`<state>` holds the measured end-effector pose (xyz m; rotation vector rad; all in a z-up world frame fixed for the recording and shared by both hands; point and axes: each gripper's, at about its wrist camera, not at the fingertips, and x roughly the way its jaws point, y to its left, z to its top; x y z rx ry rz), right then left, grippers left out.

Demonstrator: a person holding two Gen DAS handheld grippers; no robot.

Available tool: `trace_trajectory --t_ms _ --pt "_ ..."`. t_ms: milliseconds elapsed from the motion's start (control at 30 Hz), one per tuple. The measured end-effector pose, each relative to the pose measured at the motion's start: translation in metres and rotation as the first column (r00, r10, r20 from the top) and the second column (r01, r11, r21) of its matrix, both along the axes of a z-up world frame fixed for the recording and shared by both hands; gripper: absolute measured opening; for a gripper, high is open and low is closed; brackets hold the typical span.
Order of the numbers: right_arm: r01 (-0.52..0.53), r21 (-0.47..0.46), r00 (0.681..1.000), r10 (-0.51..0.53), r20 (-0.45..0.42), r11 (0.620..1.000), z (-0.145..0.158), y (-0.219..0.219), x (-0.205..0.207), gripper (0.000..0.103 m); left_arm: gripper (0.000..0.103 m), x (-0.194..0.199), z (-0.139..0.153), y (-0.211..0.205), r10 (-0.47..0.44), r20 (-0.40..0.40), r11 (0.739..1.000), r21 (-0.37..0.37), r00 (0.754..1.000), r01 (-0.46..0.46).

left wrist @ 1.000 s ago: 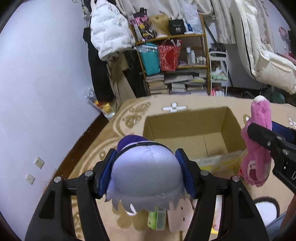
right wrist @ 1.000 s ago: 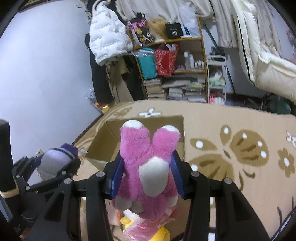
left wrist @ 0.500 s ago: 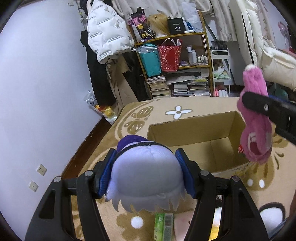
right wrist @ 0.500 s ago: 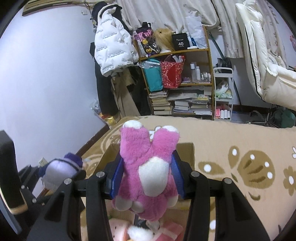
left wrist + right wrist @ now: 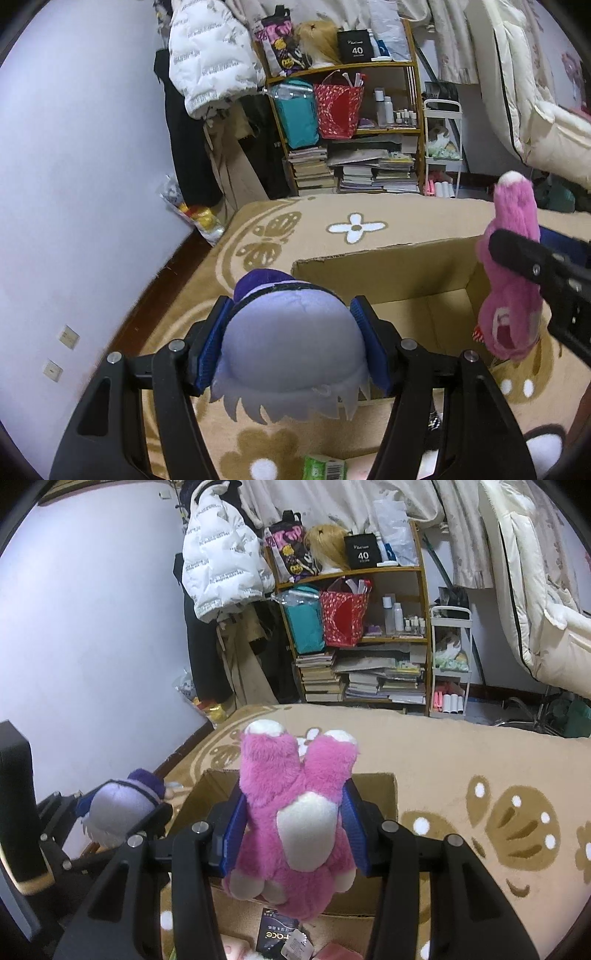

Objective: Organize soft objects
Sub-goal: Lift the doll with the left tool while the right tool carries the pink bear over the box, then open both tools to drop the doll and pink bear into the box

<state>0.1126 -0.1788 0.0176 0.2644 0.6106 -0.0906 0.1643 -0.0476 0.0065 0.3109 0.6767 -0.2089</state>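
Note:
My left gripper (image 5: 291, 339) is shut on a lavender plush doll (image 5: 291, 343) with a purple hat, held in the air at the near left corner of an open cardboard box (image 5: 388, 273). My right gripper (image 5: 293, 830) is shut on a pink plush bear (image 5: 295, 812), held above the box's near edge (image 5: 373, 786). In the left wrist view the pink bear (image 5: 511, 295) hangs over the box's right side. In the right wrist view the lavender doll (image 5: 118, 808) sits to the left of the box.
The box stands on a beige patterned rug (image 5: 480, 775). Small packets (image 5: 325, 467) and a black tag (image 5: 280, 938) lie on the rug in front of the box. A cluttered shelf (image 5: 351, 129), hanging coats (image 5: 210, 59) and a white wall (image 5: 74, 184) stand behind.
Both grippers have risen and tilted up, each still holding its plush. The pink bear has shifted from beside the box's right wall to above it.

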Motion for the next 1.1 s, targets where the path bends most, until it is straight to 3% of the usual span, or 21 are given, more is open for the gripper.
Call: trace_trajectory --t_ms 433,1100 --pt "-0.005 0.009 1.0 0.005 -0.022 1.0 -0.018 -0.002 0.011 0.052 0.065 0.021 -0.025 0.007 0.012 -0.088 0.994 -0.104 0.996 -0.021" --pt "0.014 0.051 0.995 -0.009 -0.099 0.999 -0.045 -0.013 0.027 0.055 0.067 0.024 -0.041 -0.014 0.006 -0.071 1.0 -0.016 0.997 -0.007"
